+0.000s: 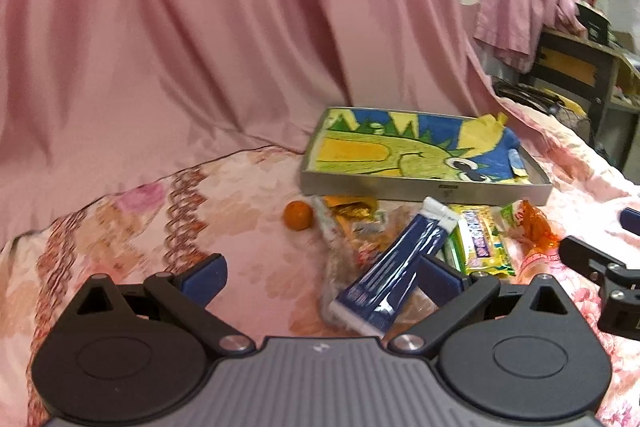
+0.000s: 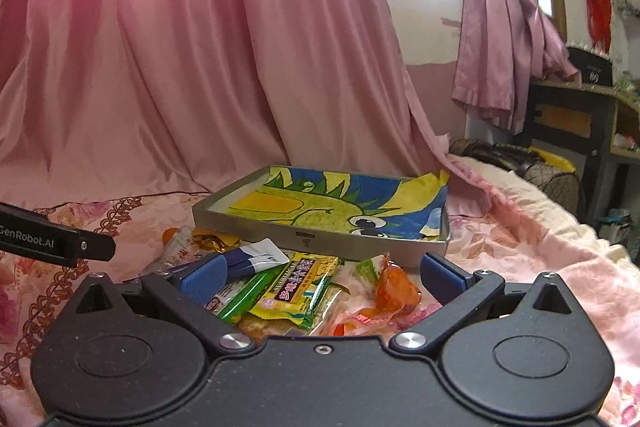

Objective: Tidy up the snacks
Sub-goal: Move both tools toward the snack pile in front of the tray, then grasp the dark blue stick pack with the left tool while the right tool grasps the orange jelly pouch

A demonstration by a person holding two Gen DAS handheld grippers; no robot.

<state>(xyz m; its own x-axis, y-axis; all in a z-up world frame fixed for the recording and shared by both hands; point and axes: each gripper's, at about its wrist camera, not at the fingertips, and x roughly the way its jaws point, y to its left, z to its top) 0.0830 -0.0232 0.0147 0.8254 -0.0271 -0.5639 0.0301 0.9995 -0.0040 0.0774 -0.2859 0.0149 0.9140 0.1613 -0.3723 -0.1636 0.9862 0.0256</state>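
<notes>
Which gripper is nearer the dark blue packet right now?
Left. The left gripper is open, with the dark blue packet lying against its right finger. The right gripper is also open, centred over the yellow packet, the blue packet beside its left finger.

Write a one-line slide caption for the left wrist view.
Left gripper, jaws open, above a blue snack packet in a snack pile before a metal tray on a floral bedspread.

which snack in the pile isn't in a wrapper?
The small round orange fruit, lying alone on the floral bedspread at the pile's left edge. The dark blue packet and yellow bar are wrapped.
</notes>
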